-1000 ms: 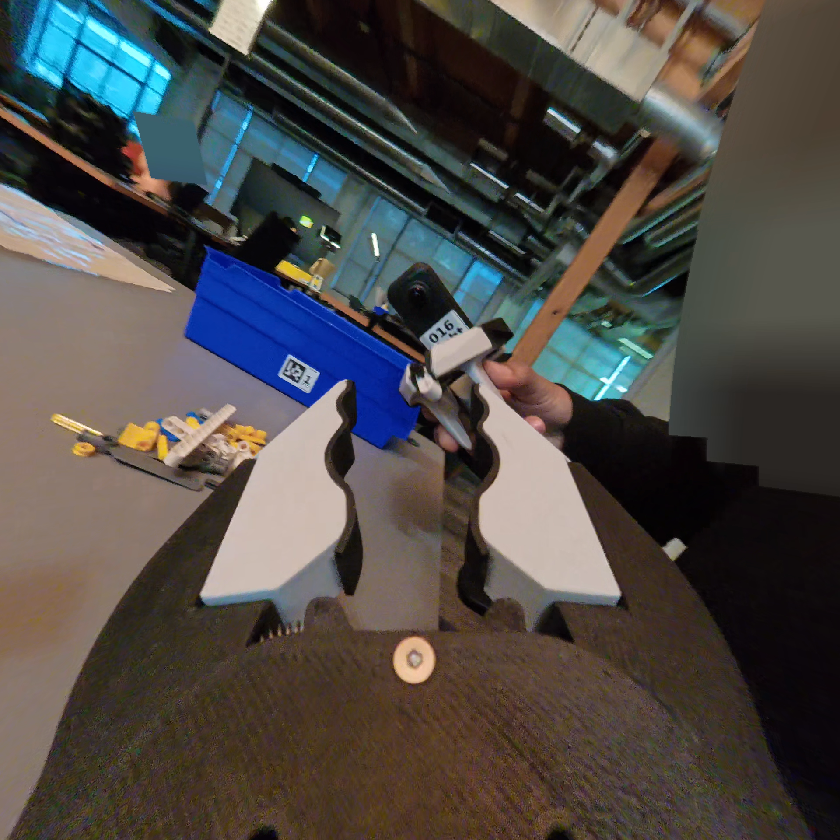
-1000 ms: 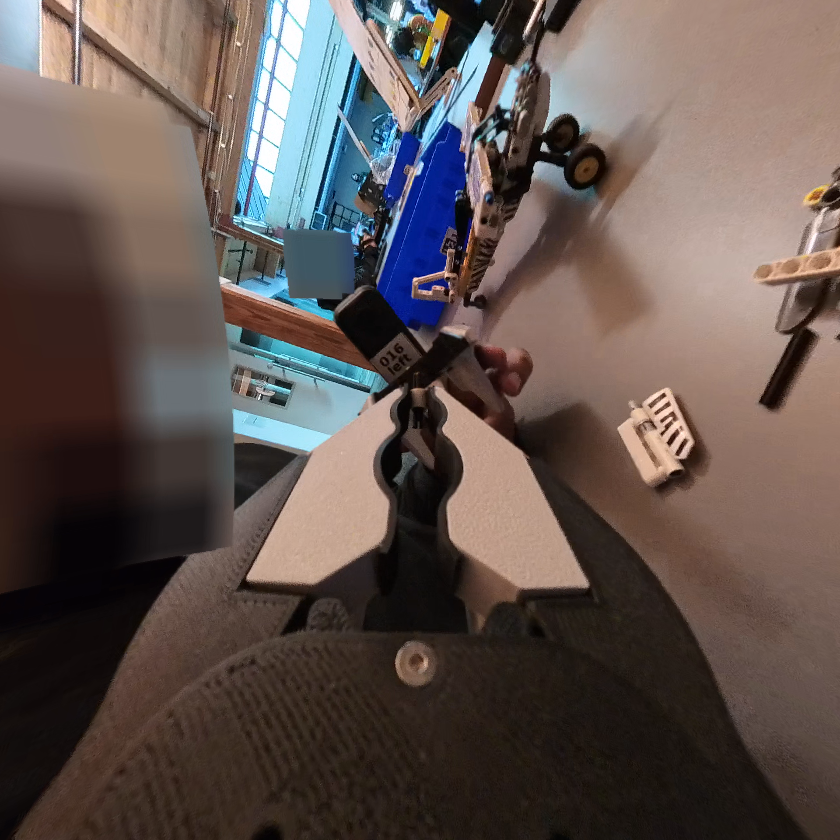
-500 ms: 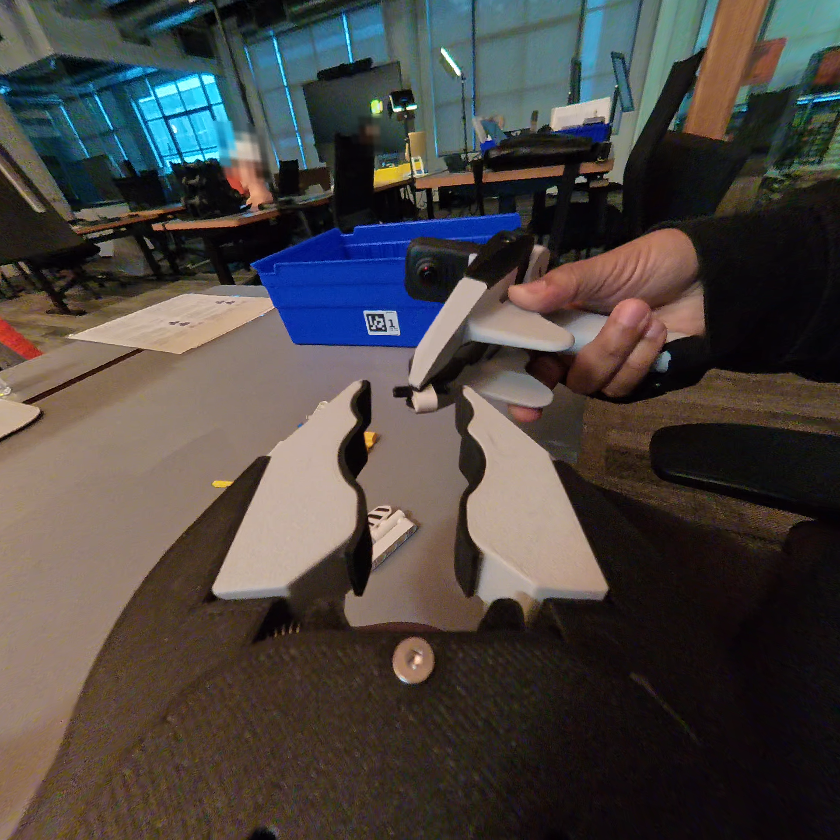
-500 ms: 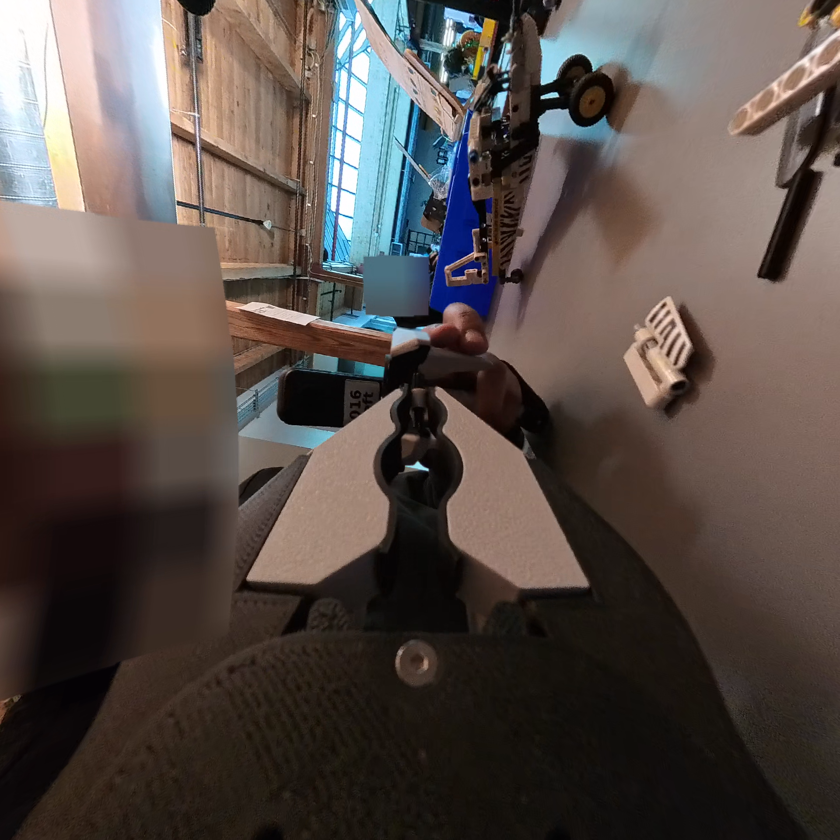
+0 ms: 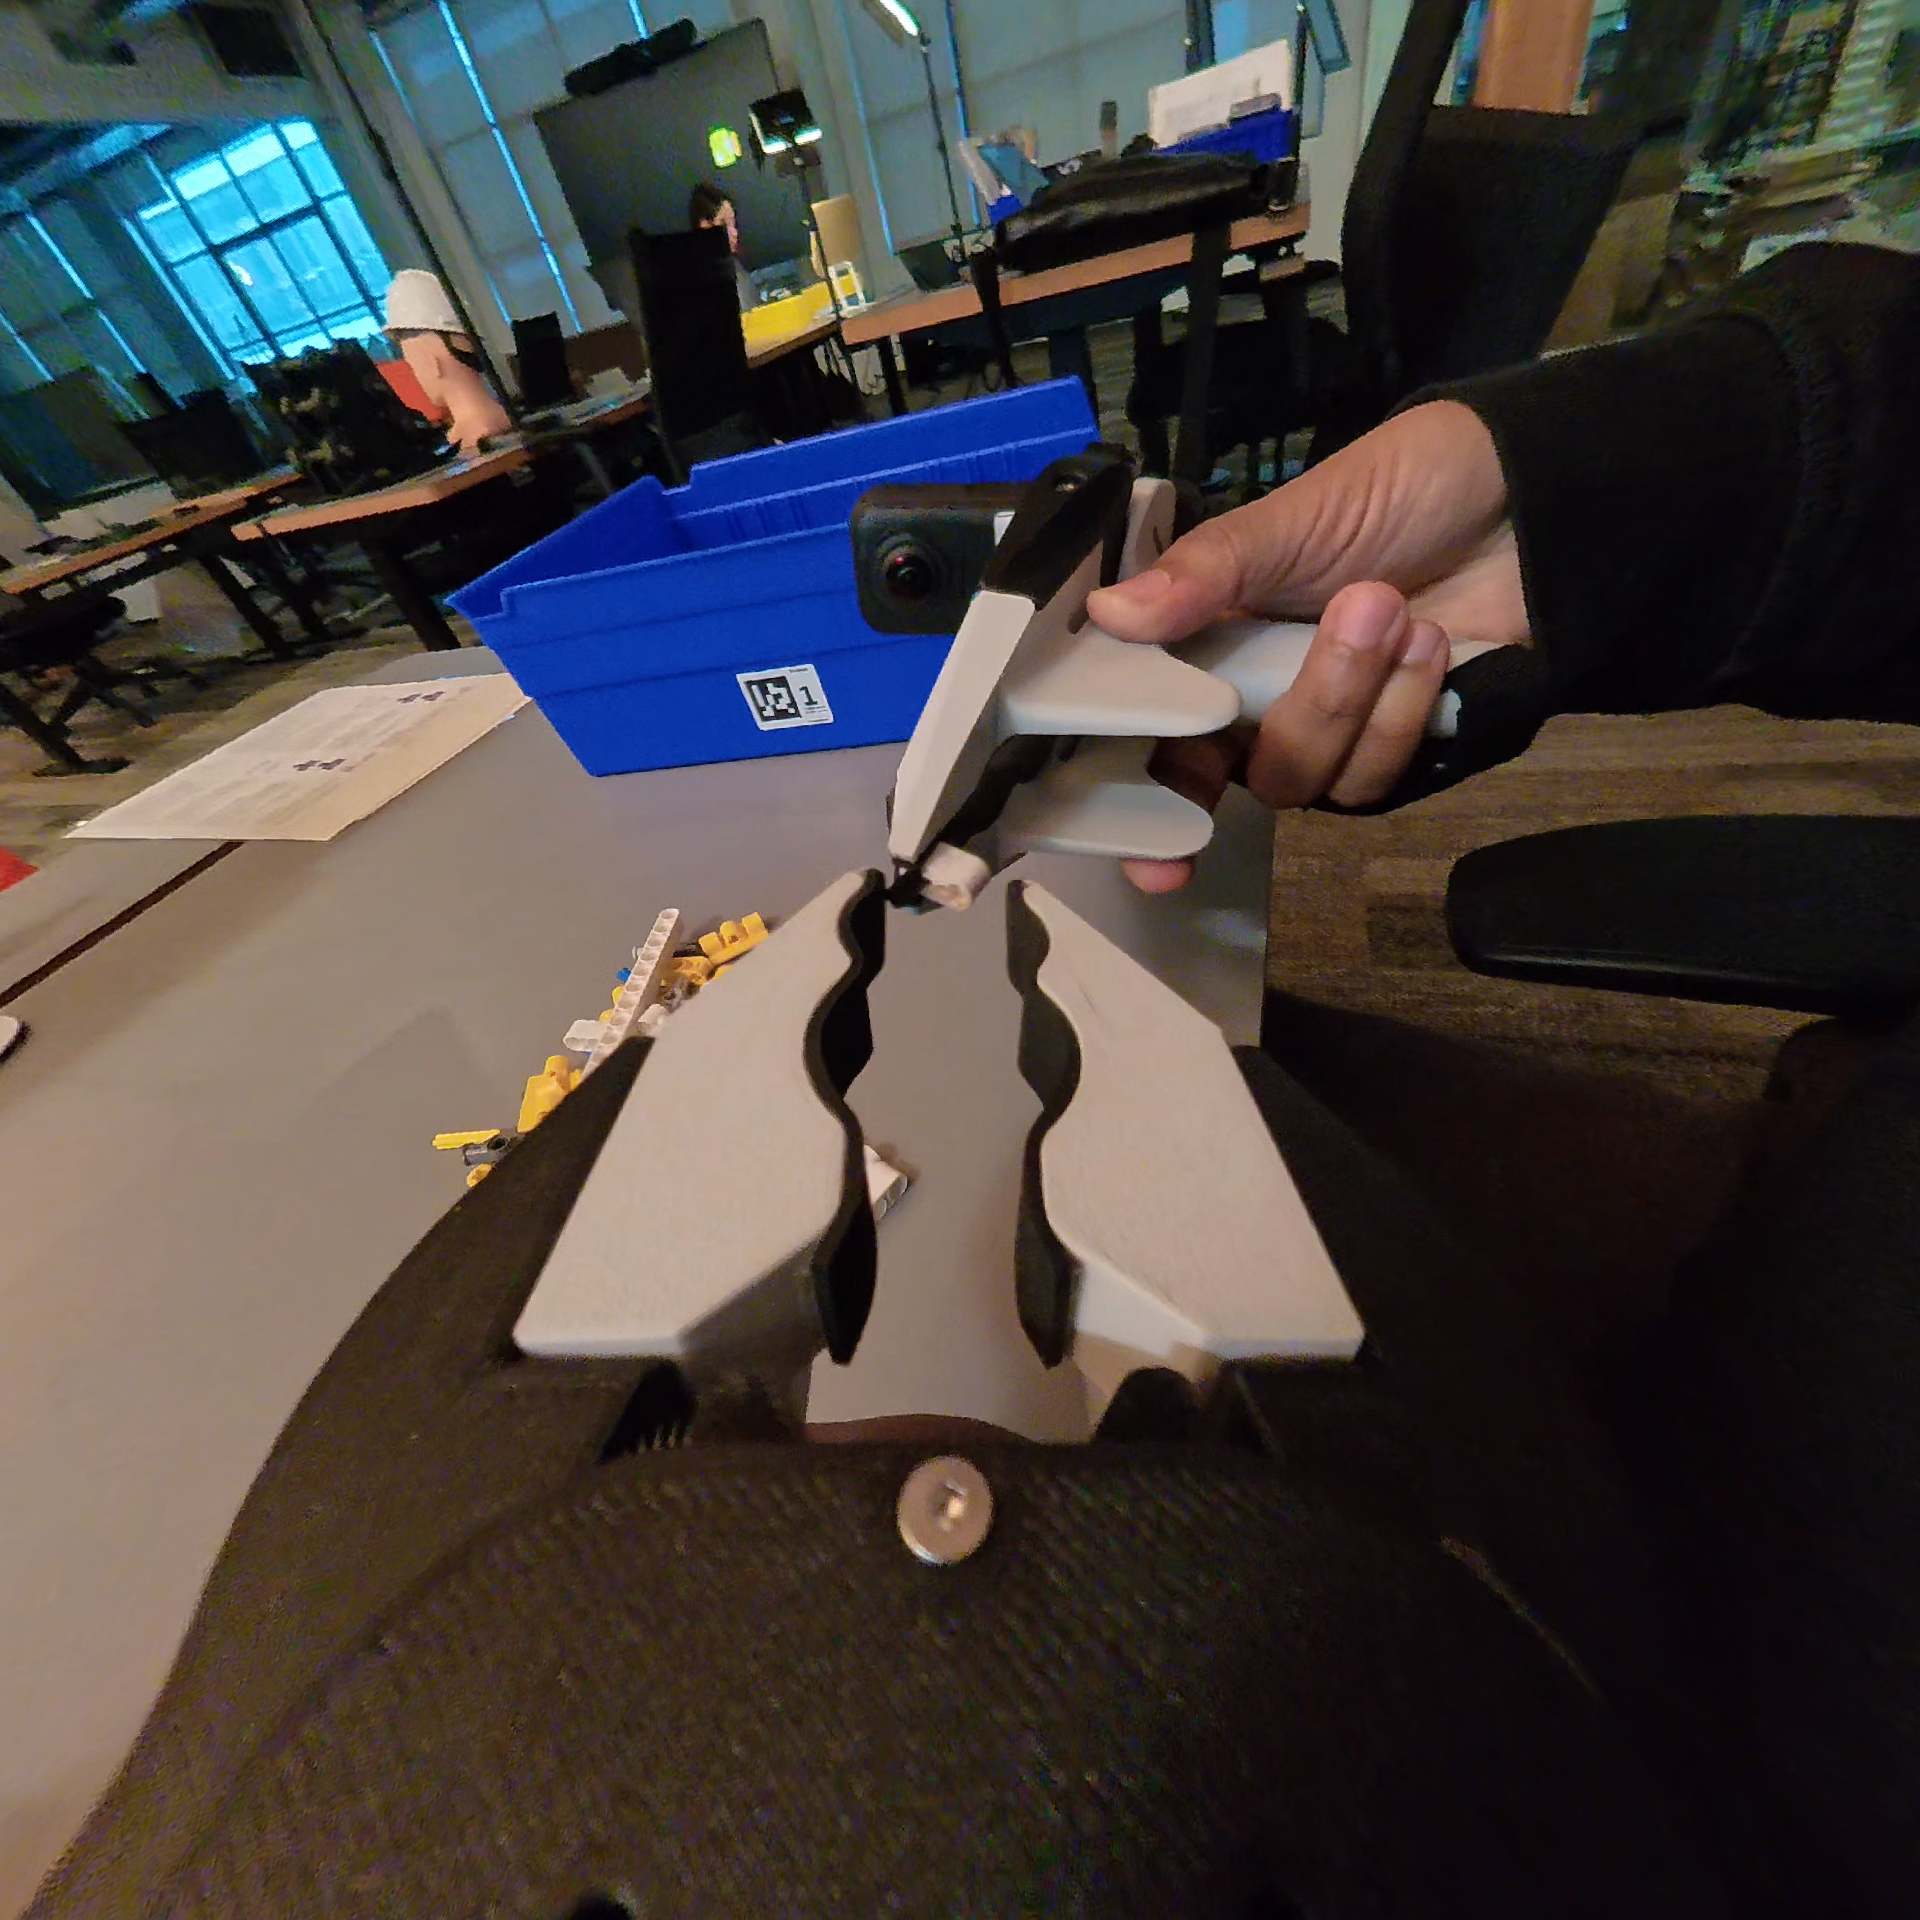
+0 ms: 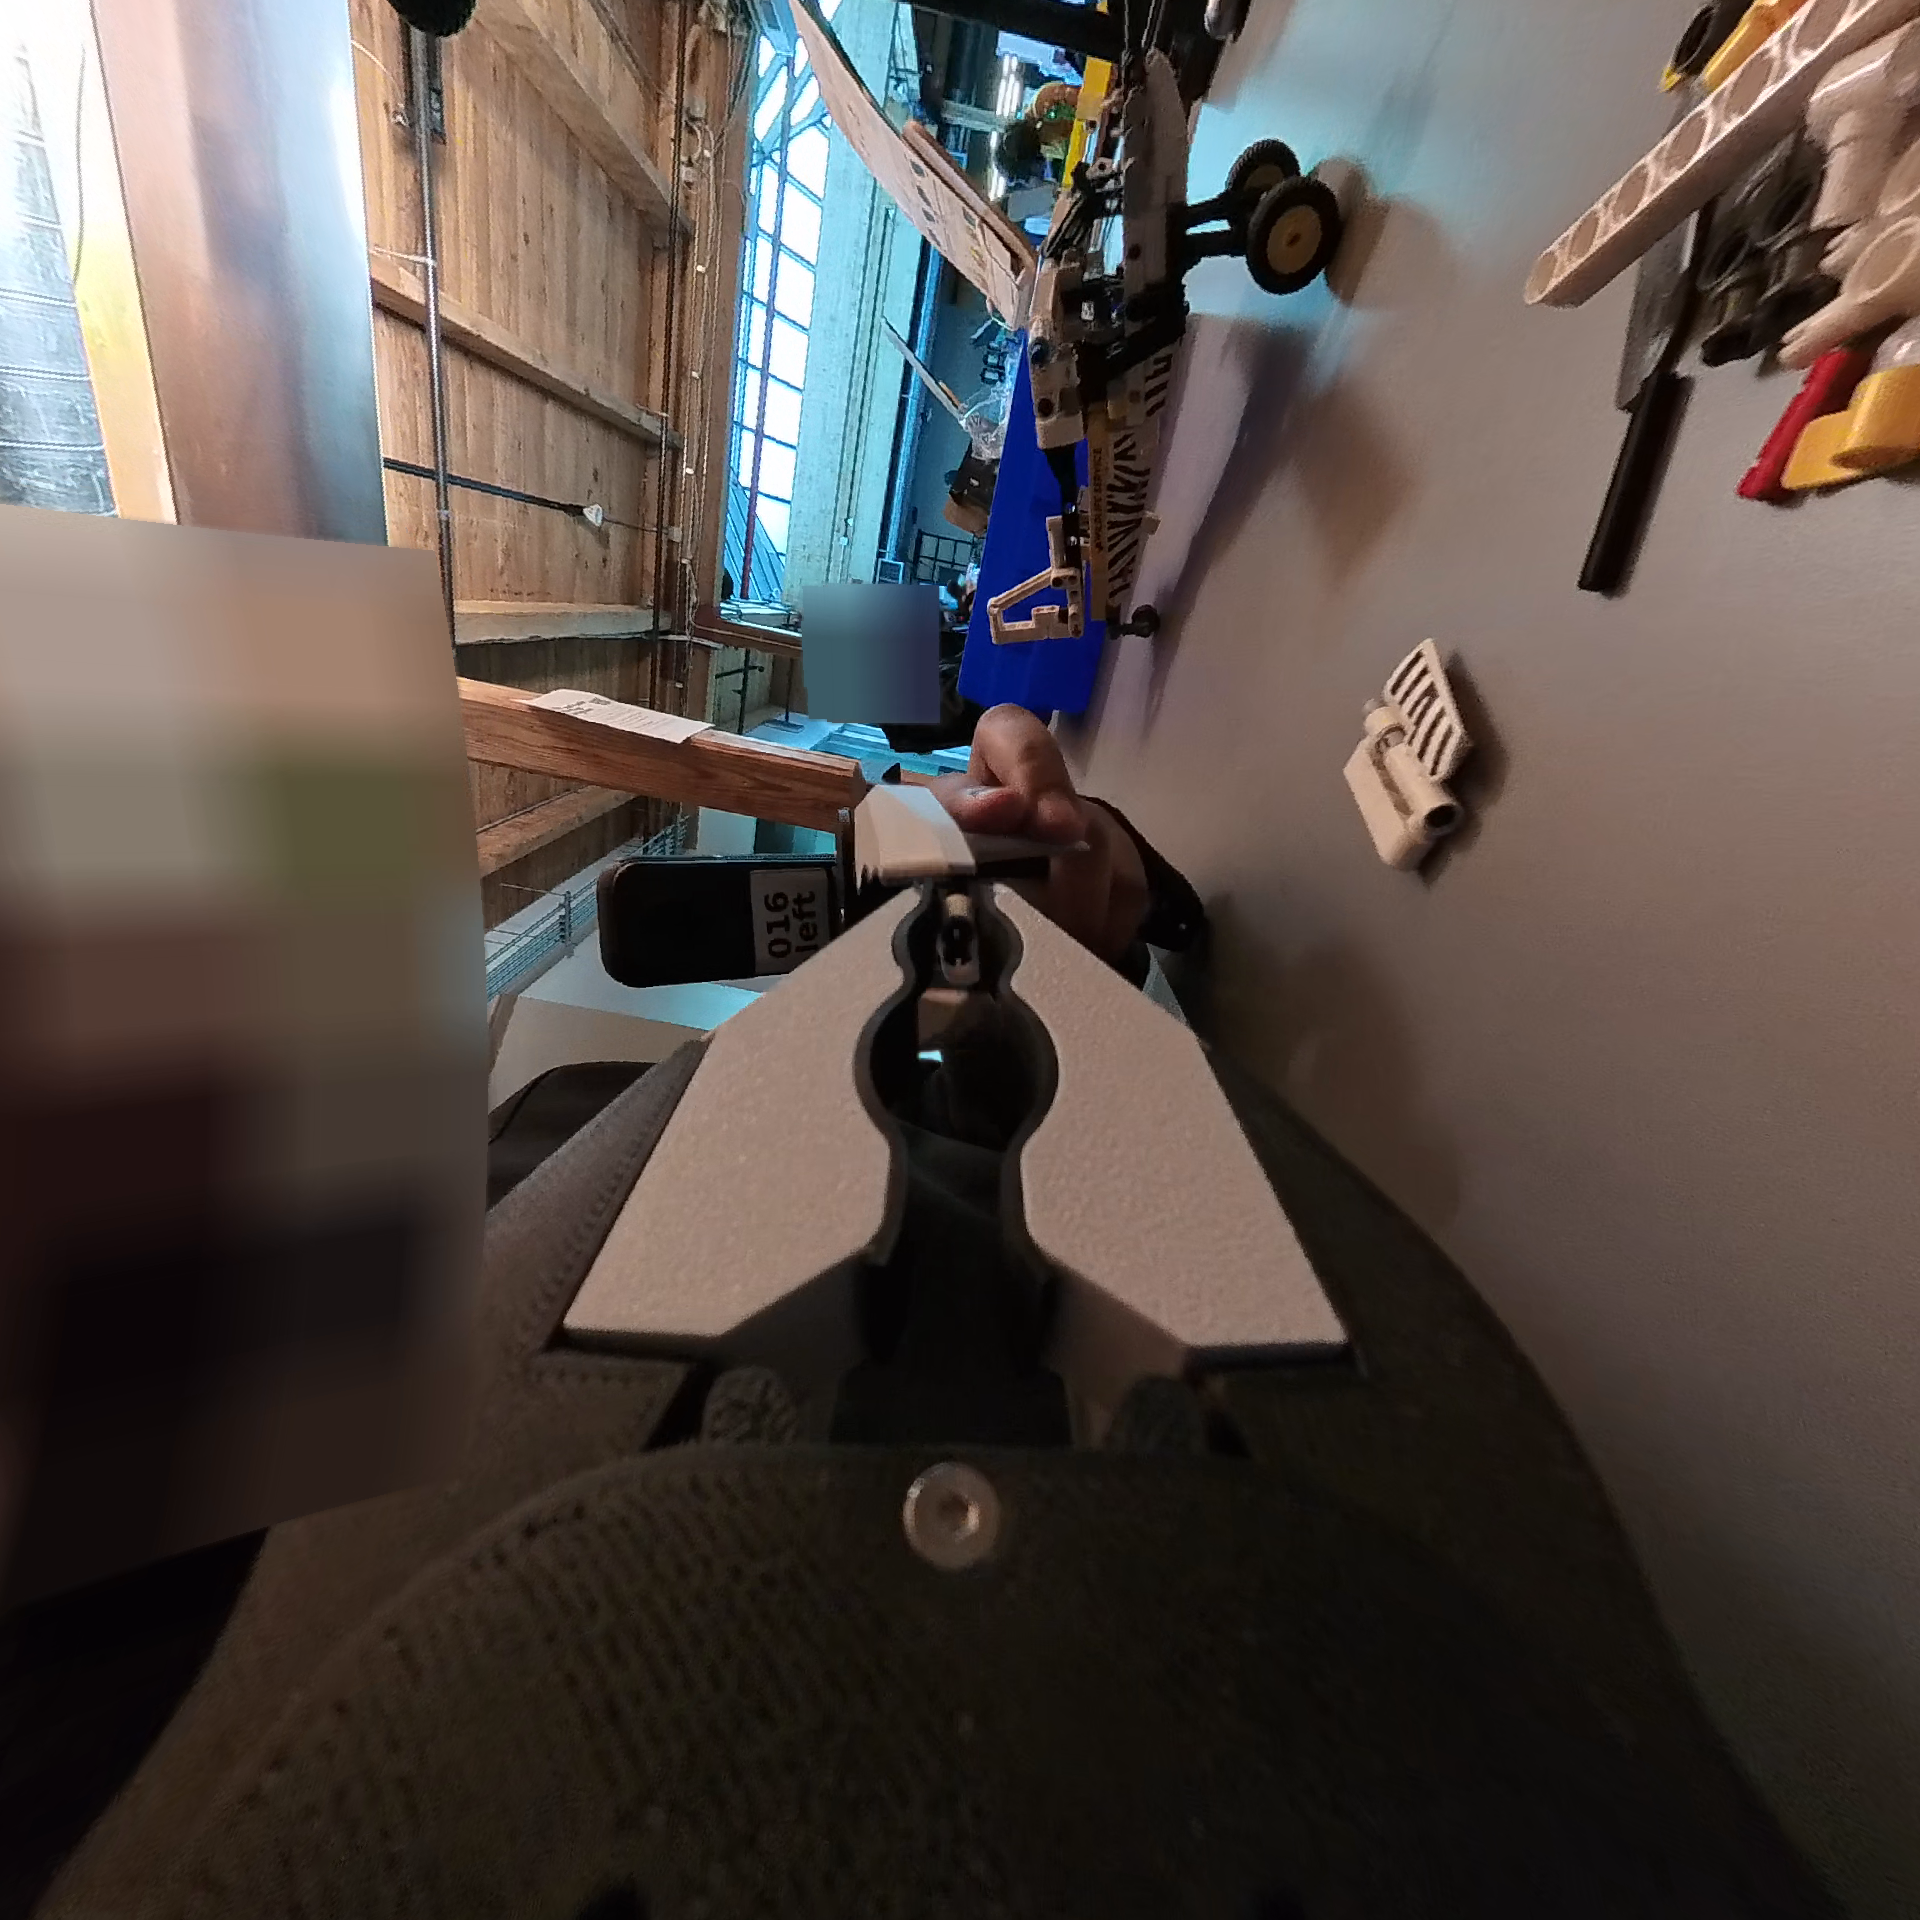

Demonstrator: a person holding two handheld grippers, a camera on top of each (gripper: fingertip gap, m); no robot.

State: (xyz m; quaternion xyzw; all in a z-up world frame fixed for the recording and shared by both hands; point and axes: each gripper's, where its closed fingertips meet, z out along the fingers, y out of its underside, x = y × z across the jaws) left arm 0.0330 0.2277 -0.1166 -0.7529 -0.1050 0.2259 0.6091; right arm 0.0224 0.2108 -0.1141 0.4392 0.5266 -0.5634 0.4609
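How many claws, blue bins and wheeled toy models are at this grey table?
Claws: 2 (left claw, right claw)
Blue bin: 1
Wheeled toy model: 1
Total: 4

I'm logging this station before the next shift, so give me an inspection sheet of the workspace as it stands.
Surface: grey table, mostly bare.
Job's things: small white connector piece with a black pin, held by the right claw.
Clutter: yellow and white building pieces; white slatted piece; wheeled model; blue bin; paper sheet.
Grippers: left claw open at the piece.
Cables: nothing seen.
Surroundings: desks, chairs, windows.
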